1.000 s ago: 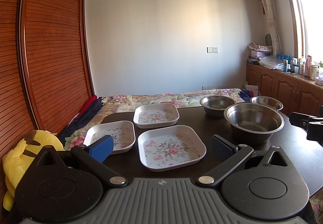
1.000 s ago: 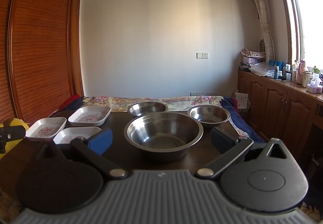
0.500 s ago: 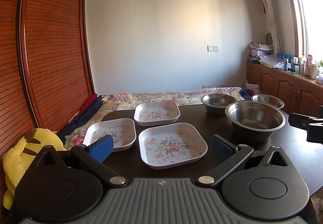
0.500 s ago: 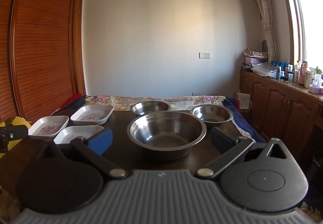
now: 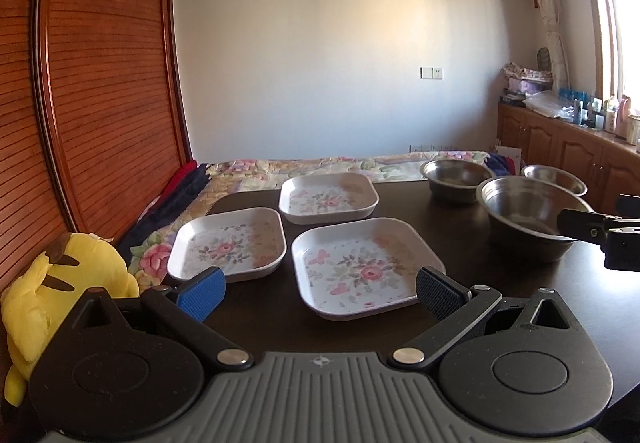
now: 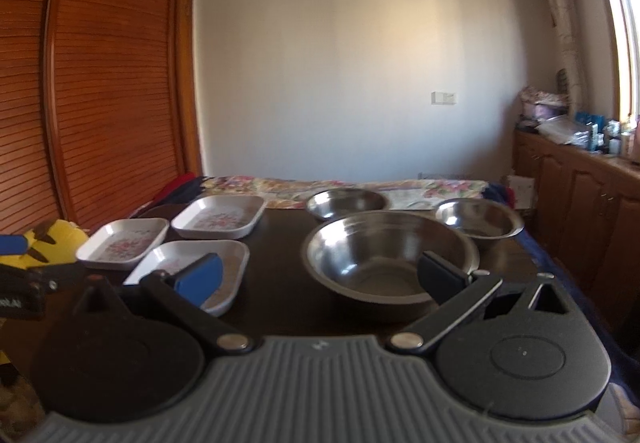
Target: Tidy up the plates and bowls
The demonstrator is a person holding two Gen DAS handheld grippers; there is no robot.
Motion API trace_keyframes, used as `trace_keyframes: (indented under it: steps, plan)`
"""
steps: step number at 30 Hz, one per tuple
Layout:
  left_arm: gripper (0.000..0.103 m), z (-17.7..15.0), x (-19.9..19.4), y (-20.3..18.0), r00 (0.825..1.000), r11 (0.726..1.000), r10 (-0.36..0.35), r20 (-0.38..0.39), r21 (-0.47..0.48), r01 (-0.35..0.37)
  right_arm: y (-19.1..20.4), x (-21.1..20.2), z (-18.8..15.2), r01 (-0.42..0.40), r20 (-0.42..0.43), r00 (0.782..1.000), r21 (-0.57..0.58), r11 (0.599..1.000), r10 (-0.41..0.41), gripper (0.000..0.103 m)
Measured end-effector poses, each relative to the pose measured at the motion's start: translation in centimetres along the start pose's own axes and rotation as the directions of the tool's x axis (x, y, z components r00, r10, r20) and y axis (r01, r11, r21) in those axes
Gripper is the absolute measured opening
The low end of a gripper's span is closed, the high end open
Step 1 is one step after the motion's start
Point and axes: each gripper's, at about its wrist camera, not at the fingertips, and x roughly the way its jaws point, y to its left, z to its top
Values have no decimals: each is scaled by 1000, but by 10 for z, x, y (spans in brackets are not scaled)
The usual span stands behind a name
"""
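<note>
My left tool [image 5: 320, 293] is spread wide w/ nearest plate [image 5: 366, 267] right ahead; right tool [image 6: 320, 277] wide too, big bowl [image 6: 390, 257] just in front.

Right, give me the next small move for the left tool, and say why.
Probably ease the left tool forward and down onto the near rim of the nearest floral plate. Its jaws are open with nothing in them, that plate sits right between them, and all three plates lie apart, unstacked, on the table.
</note>
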Motion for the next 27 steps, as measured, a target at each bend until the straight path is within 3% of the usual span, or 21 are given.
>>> trace_keyframes:
  steps: [11,22,27]
  plan:
    - [103,9,38,22,998,1000,12,-54,-13,-13,23,37,11,-93,-53,995,-58,994,90,103]
    - [98,12,77,38,992,999,-14,-123,-31,10,47,80,7,-194,-155,972,-95,976,178,102]
    - [96,12,93,45,987,999,-27,-161,-48,19,52,98,4,-217,-203,960,-97,971,194,89]
